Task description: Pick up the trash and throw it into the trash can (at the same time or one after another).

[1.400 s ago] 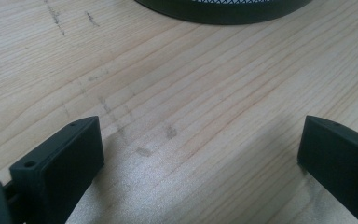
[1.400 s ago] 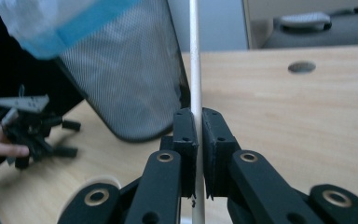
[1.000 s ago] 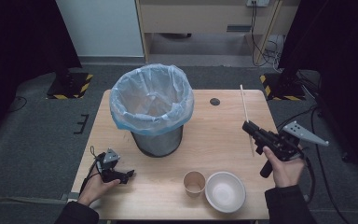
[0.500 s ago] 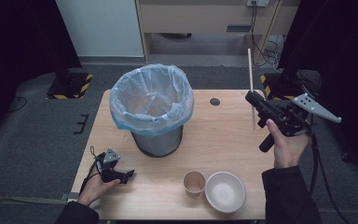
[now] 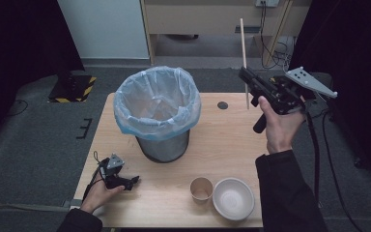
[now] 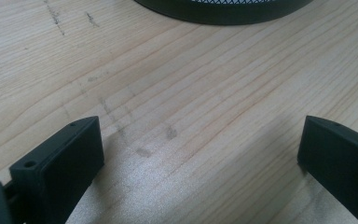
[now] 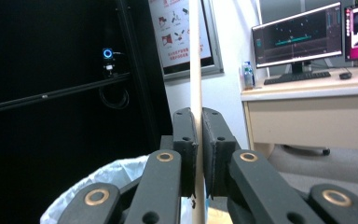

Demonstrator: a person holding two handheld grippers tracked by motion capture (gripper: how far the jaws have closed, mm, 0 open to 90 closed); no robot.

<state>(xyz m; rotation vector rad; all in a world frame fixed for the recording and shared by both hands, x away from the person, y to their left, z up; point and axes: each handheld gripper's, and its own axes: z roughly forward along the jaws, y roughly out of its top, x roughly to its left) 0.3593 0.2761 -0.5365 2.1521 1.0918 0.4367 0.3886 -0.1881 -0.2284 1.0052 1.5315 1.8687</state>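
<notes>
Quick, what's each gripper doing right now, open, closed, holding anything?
Left gripper: open, holding nothing, resting low on the light wooden table.
Right gripper: closed on a thin pale wooden stick, held upright.

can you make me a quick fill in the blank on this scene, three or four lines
1. The right gripper has its fingers shut on a thin wooden ____.
2. The bin on the table is lined with a pale blue plastic ____.
3. The paper cup stands right beside a white ____.
4. The left gripper rests on the table with its fingers ____.

Missing words: stick; bag; bowl; open
</notes>
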